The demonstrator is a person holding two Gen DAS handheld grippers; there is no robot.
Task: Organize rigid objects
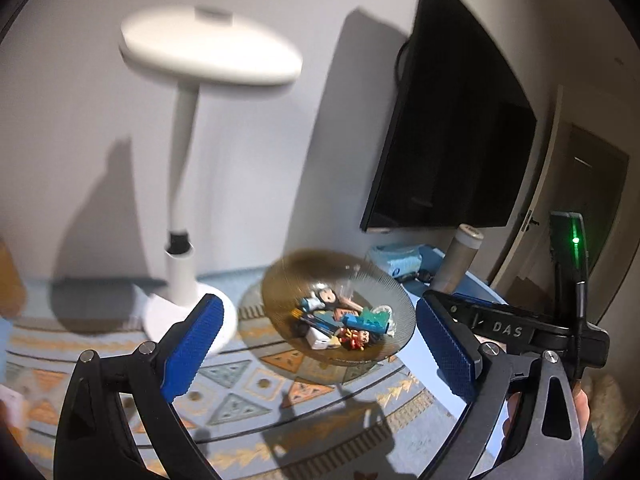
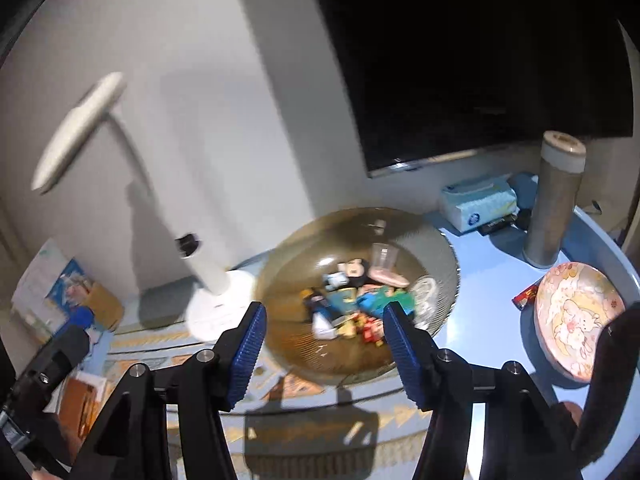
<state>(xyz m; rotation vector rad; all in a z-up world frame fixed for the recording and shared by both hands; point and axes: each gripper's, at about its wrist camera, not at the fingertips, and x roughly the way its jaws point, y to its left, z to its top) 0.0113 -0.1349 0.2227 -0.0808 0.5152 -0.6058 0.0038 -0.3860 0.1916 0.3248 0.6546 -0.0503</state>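
Note:
A ribbed amber glass bowl (image 1: pixel 304 276) stands on the table and holds several small toys and bricks (image 1: pixel 344 322). My left gripper (image 1: pixel 320 332) is open and empty, its blue pads (image 1: pixel 192 344) spread just in front of the bowl. In the right wrist view the bowl (image 2: pixel 312 236) holds the same toys (image 2: pixel 352 300), including a small clear cup (image 2: pixel 382 258). My right gripper (image 2: pixel 324 336) is open and empty, its pads (image 2: pixel 248 348) at the bowl's near rim.
A white desk lamp (image 1: pixel 188 200) stands left of the bowl. A tissue box (image 2: pixel 478 202) and a tall brown cylinder (image 2: pixel 554 200) stand at the back right under a black TV (image 1: pixel 452 120). A pink cartoon plate (image 2: pixel 576 316) and a red packet (image 2: pixel 526 296) lie right. A patterned mat (image 1: pixel 256 384) covers the blue table.

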